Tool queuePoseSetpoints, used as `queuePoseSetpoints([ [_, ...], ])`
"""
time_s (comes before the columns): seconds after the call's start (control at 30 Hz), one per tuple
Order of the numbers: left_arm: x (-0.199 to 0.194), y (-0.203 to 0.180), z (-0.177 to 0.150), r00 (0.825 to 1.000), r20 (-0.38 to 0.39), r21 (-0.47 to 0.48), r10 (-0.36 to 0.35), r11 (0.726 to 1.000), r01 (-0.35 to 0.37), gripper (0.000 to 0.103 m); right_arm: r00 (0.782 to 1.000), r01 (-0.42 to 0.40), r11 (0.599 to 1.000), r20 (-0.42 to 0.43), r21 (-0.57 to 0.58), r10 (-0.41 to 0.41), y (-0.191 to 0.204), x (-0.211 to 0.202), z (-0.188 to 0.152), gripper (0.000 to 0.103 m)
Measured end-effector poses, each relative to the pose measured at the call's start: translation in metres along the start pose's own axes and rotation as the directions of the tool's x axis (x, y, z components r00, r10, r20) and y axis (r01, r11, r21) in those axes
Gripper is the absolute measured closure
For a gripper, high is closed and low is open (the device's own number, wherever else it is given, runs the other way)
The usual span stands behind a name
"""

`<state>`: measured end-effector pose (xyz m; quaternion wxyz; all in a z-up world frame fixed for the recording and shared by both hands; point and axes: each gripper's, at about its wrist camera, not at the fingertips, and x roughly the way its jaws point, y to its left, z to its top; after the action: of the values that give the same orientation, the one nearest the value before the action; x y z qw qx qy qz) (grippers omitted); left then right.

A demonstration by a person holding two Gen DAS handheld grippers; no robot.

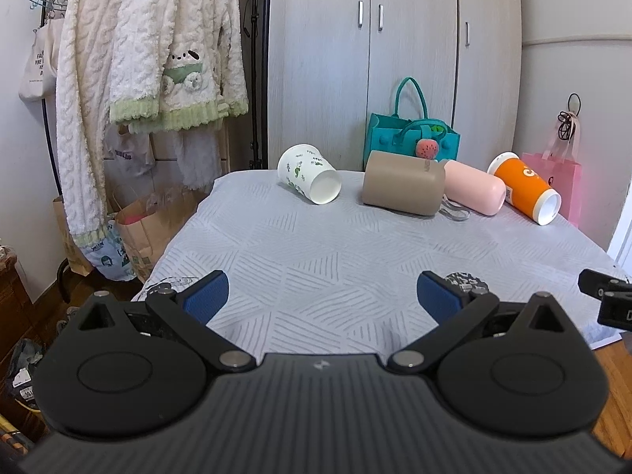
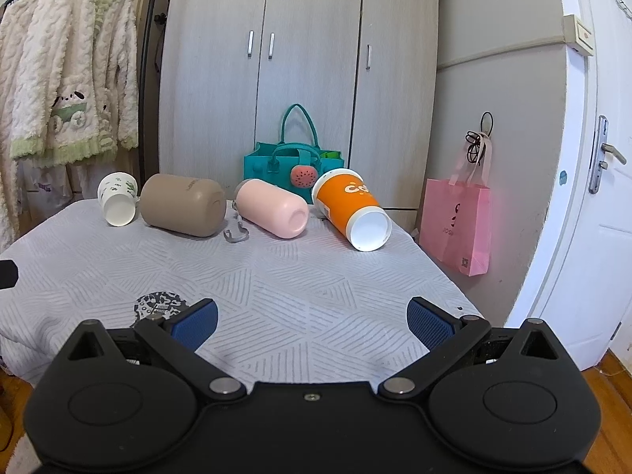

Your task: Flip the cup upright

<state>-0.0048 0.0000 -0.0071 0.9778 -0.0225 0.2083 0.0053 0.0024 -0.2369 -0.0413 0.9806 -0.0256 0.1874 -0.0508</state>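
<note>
Several cups lie on their sides in a row at the far edge of the table: a white cup with green prints (image 1: 308, 177) (image 2: 117, 197), a tan cup (image 1: 403, 188) (image 2: 183, 204), a pink cup (image 1: 474, 191) (image 2: 272, 208) and an orange cup with a white rim (image 1: 525, 189) (image 2: 351, 209). My left gripper (image 1: 322, 296) is open and empty over the near part of the table. My right gripper (image 2: 312, 324) is open and empty, also near the front edge, well short of the cups.
The table carries a grey patterned cloth (image 1: 335, 245) (image 2: 276, 276). A teal bag (image 1: 410, 138) (image 2: 294, 166) stands behind the cups. A pink bag (image 2: 456, 225) hangs at the right, clothes (image 1: 150, 59) hang at the left, paper bags (image 1: 146, 229) stand on the floor.
</note>
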Motion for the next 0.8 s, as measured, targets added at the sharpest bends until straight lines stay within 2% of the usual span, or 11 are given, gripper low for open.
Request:
queuePoseSetpoints([
  [0.7,0.0032,0.0035,-0.0001,1.000,-0.014,-0.008,-0.005,1.000,0.004,0.000,1.000,-0.002,1.000,-0.002,-0.006,0.002,0.0032,-0.0012,0.0002,0.000],
  [0.8,0.0023,0.0055,0.0007,0.999,-0.045,-0.015,0.000,1.000,0.000,0.000,1.000,0.000,1.000,0.002,-0.005,0.000,0.0033,-0.0036,0.0022,0.000],
])
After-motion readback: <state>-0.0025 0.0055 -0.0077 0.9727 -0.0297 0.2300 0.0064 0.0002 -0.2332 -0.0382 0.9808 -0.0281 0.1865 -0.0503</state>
